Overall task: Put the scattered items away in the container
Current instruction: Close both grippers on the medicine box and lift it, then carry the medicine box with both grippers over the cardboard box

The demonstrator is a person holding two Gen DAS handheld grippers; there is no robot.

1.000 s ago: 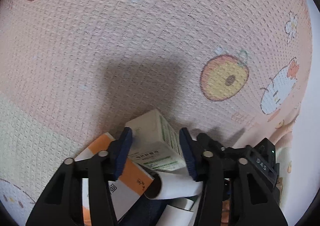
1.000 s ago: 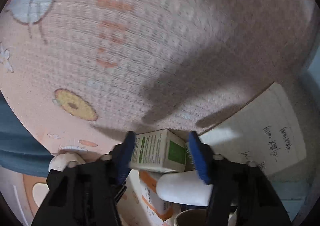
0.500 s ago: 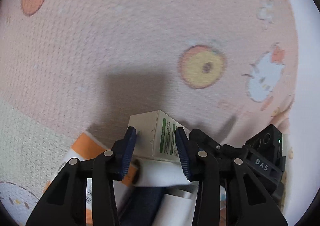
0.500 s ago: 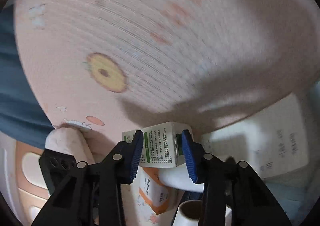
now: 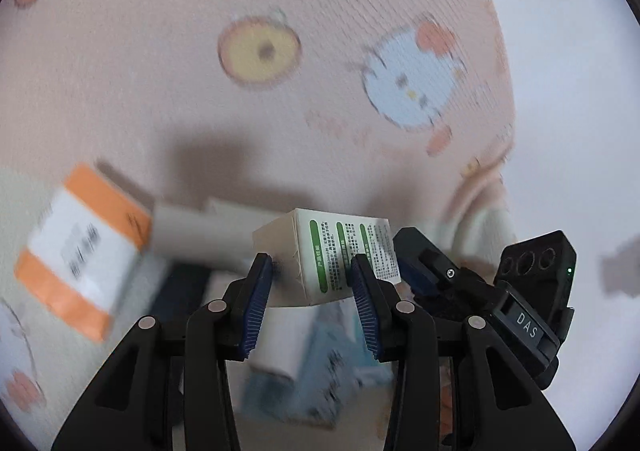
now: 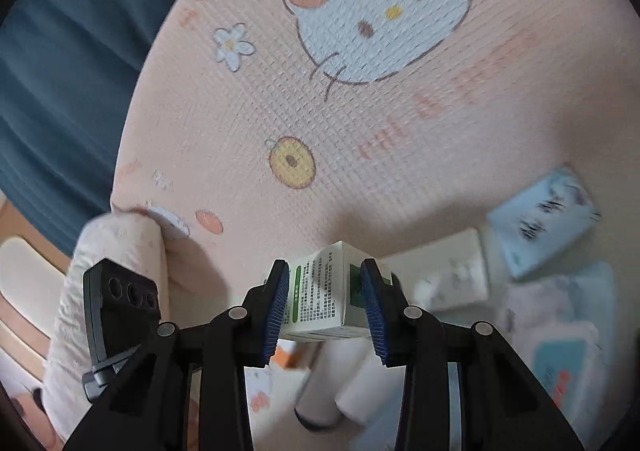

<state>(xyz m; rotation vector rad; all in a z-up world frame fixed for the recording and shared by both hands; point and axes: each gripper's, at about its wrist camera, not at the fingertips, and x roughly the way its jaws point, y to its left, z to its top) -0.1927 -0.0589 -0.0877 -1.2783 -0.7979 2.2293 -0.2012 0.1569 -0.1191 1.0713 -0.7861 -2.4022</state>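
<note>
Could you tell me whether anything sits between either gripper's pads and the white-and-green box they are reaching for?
Nothing visible does. The left gripper and the right gripper each have their blue pads directly against the white-and-green box, with no other item between pad and cardboard.

Left gripper [image 5: 310, 291] fills the bottom of its frame: matte black plastic arms forking into 2 fingers, each tipped with a ribbed blue pad [image 5: 256, 307]. 4 round silver pivot pins dot the arms across the lower middle. At lower right sits the other tool's black housing, with white "DAS" lettering, 3 round holes and a tiny green light. Right gripper [image 6: 325, 301] shows the same build at the bottom of its view: black linkage, ribbed blue pads, 4 silver pins. At lower left, a black block with 3 holes.
</note>
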